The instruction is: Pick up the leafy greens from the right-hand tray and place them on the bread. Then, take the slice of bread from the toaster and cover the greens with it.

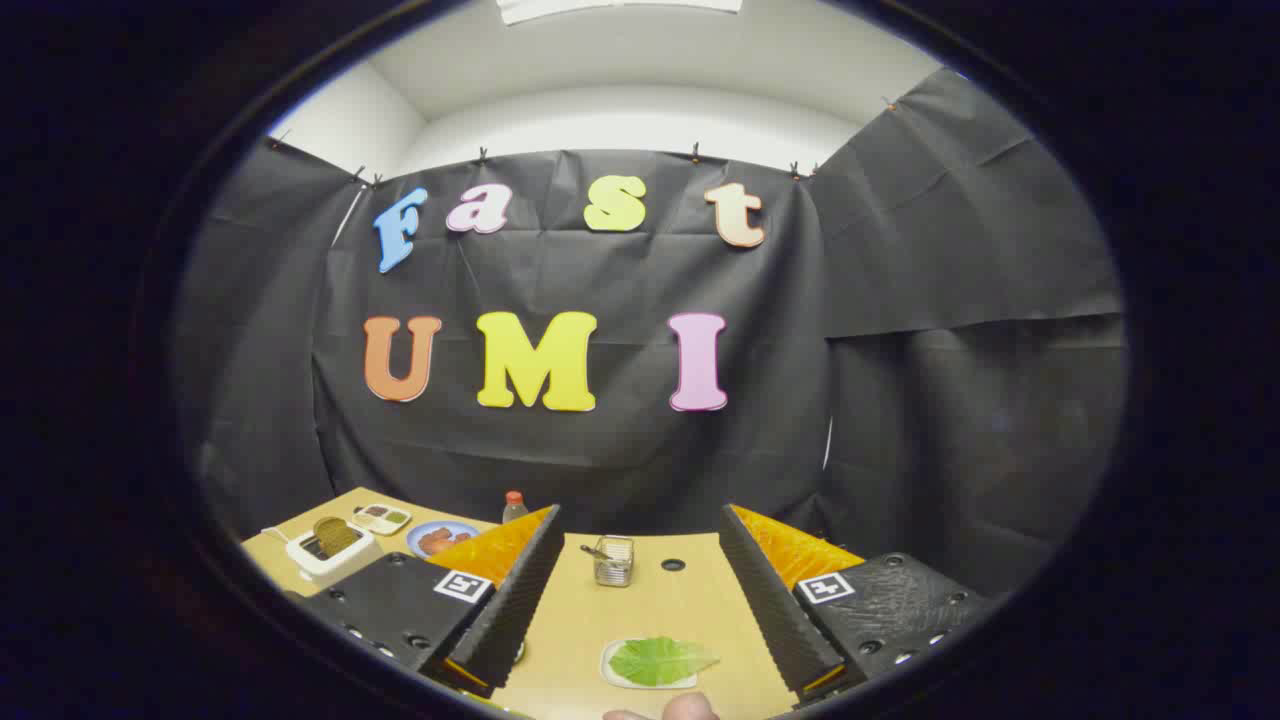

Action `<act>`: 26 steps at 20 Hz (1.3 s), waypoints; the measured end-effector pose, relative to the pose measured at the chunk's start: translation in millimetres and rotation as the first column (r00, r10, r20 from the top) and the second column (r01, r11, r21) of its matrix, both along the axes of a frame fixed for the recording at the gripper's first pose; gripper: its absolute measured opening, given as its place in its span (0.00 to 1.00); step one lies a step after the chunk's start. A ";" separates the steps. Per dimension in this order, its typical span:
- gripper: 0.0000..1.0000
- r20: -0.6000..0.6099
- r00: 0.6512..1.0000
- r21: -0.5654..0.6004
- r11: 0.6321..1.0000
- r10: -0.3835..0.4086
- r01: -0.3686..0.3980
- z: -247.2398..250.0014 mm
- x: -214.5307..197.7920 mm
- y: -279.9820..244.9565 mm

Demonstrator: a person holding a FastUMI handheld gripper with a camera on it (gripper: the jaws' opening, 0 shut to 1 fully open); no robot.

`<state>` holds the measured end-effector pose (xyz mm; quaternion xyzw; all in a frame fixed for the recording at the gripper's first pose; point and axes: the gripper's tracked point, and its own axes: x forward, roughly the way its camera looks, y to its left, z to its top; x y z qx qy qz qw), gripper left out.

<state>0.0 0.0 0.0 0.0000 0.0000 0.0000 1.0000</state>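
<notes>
Gripper view: wide-open, empty gripper [640, 600] above tan table [650, 600], black cloth wall [900, 400] beyond.

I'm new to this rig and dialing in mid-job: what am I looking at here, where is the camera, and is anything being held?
This is one picture, taken by a fisheye camera mounted on a hand-held gripper and looking forward along its two black fingers. A person carries the tool; there is no robot arm. The jaws stand wide open and hold nothing.

Below, between the fingers, a leafy green lies on a small white tray on the wooden table. Beyond it stands a small wire basket. Off past the left finger sit a white toaster with a brown bread slice sticking up, a blue plate, a compartment tray and a bottle. Fingertips of a person's hand peek in nearest the camera.
</notes>
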 end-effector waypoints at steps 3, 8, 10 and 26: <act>0.95 0.006 1.000 0.002 1.000 -0.006 0.006 1.4 1.9 -6.1; 0.95 -0.004 1.000 0.004 1.000 -0.014 0.014 -3.8 5.0 -13.6; 0.95 -0.009 1.000 0.001 1.000 -0.005 0.005 -6.3 5.4 -15.2; 0.95 -0.108 0.994 0.026 1.000 0.000 0.003 -73.2 27.5 -75.3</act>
